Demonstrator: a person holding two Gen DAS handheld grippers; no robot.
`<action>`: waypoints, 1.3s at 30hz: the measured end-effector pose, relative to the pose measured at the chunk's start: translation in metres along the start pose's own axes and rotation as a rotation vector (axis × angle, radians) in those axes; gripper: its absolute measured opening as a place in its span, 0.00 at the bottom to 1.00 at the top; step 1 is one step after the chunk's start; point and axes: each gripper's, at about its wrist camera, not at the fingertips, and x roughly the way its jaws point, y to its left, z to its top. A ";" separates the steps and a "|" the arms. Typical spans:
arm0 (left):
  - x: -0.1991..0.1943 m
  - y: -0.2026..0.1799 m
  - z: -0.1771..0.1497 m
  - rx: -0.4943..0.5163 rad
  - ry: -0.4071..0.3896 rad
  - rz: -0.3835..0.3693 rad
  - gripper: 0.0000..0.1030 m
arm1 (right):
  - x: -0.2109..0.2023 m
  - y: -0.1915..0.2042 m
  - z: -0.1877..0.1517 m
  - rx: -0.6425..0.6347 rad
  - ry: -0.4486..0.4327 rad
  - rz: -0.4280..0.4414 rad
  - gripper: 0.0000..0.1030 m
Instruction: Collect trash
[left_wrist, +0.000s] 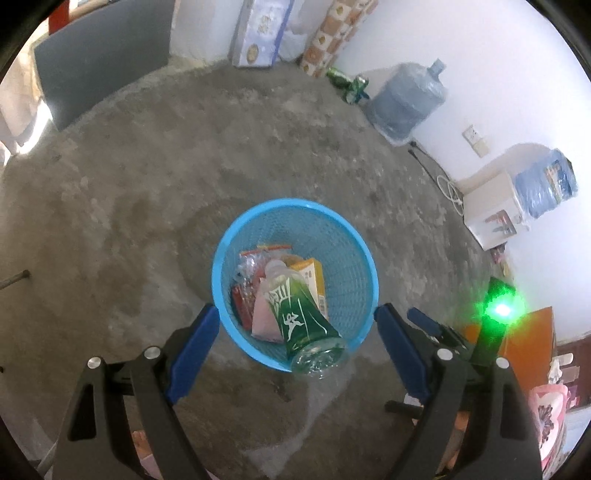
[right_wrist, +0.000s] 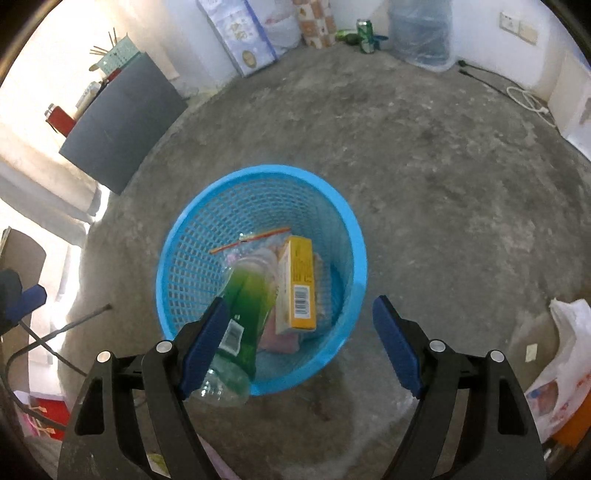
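Observation:
A blue mesh basket (left_wrist: 236, 240) (right_wrist: 192, 236) stands on the concrete floor. In it lie a yellow box (left_wrist: 316, 278) (right_wrist: 301, 284), a pink packet (left_wrist: 264, 317) and clear wrappers. A green-labelled plastic bottle (left_wrist: 303, 317) (right_wrist: 247, 299) leans neck-down in the basket, its base over the near rim. My left gripper (left_wrist: 297, 332) is open above the basket's near rim, holding nothing. My right gripper (right_wrist: 297, 343) is open too; its left pad (right_wrist: 207, 343) is next to the bottle, the right pad stands far off.
Two water jugs (left_wrist: 406, 99) (left_wrist: 546, 184) stand by the white wall, with green cans (left_wrist: 351, 83) (right_wrist: 365, 35) near the far one. A dark board (right_wrist: 122, 122) leans at left. A white plastic bag (right_wrist: 565, 354) lies at right. A cable (right_wrist: 517, 92) runs along the wall.

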 end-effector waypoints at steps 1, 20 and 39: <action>-0.007 0.000 -0.001 -0.003 -0.013 -0.002 0.83 | -0.002 -0.001 0.000 0.001 -0.006 -0.002 0.74; -0.252 0.012 -0.158 0.041 -0.327 0.043 0.90 | -0.177 0.093 -0.065 -0.165 -0.198 0.197 0.84; -0.348 0.066 -0.338 -0.214 -0.597 0.343 0.94 | -0.236 0.227 -0.203 -0.477 -0.187 0.256 0.92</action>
